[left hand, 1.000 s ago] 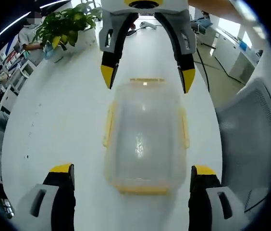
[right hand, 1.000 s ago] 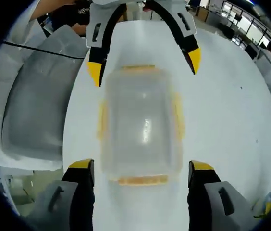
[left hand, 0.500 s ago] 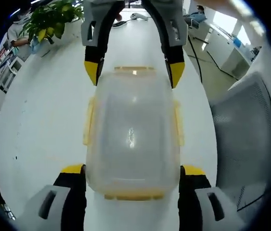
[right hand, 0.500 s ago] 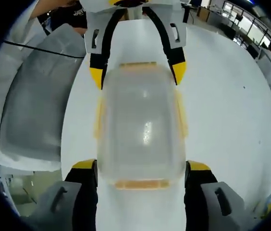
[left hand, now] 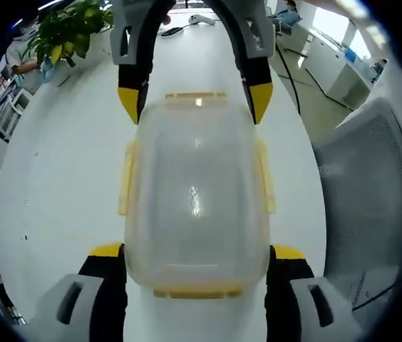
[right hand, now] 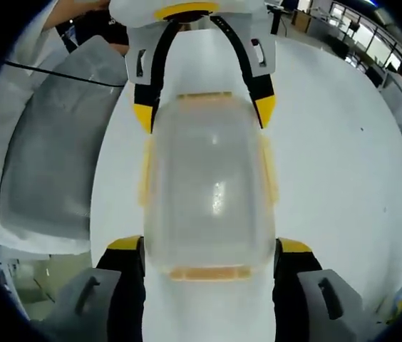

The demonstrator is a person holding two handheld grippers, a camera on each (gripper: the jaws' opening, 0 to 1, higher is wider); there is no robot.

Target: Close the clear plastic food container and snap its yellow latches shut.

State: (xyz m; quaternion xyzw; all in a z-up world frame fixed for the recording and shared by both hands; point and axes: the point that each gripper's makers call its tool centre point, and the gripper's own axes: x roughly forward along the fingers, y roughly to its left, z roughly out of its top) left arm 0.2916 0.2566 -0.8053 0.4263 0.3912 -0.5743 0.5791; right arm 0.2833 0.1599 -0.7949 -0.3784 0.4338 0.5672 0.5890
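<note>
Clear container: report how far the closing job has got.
Done: the lid sits on the clear container. In hand: left tongs and right tongs bracket its opposite ends, jaws at the corners. Left: the side yellow latches appear splayed outward, not snapped.

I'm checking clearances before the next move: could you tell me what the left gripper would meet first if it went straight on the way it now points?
The clear container itself: it already sits between the left gripper jaws. Beyond it, the right gripper faces in at the far end; depth is uncertain.
</note>
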